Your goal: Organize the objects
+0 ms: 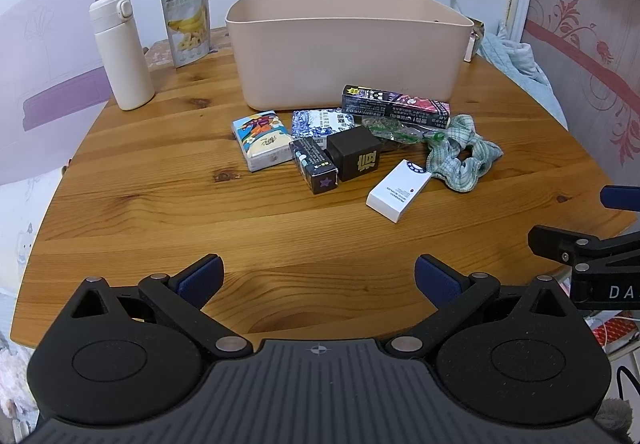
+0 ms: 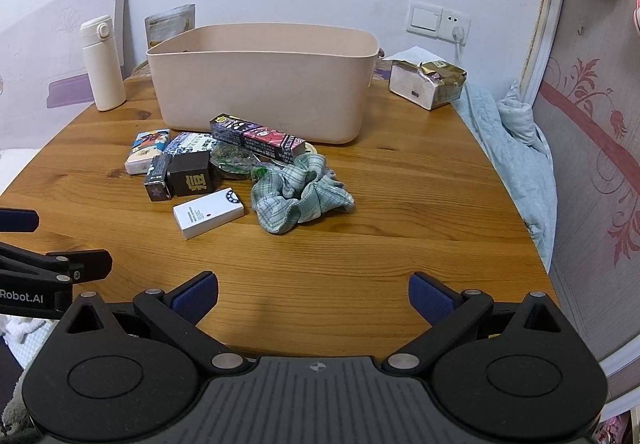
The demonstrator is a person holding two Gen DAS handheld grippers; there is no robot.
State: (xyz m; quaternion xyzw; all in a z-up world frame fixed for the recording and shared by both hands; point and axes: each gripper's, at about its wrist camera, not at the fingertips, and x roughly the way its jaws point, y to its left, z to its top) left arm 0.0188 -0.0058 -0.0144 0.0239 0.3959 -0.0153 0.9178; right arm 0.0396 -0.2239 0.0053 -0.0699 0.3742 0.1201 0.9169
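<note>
A beige plastic bin stands at the back of the round wooden table. In front of it lie a white box, a black cube box, a long purple box, a colourful tissue pack, a blue patterned pack and a green checked cloth. My left gripper hovers open over the near table edge, nothing between its fingers. My right gripper is open and empty too, well short of the pile.
A white flask and a banana snack pouch stand at the back left. A torn carton sits at the back right beside a light blue blanket. Each gripper shows at the other view's edge.
</note>
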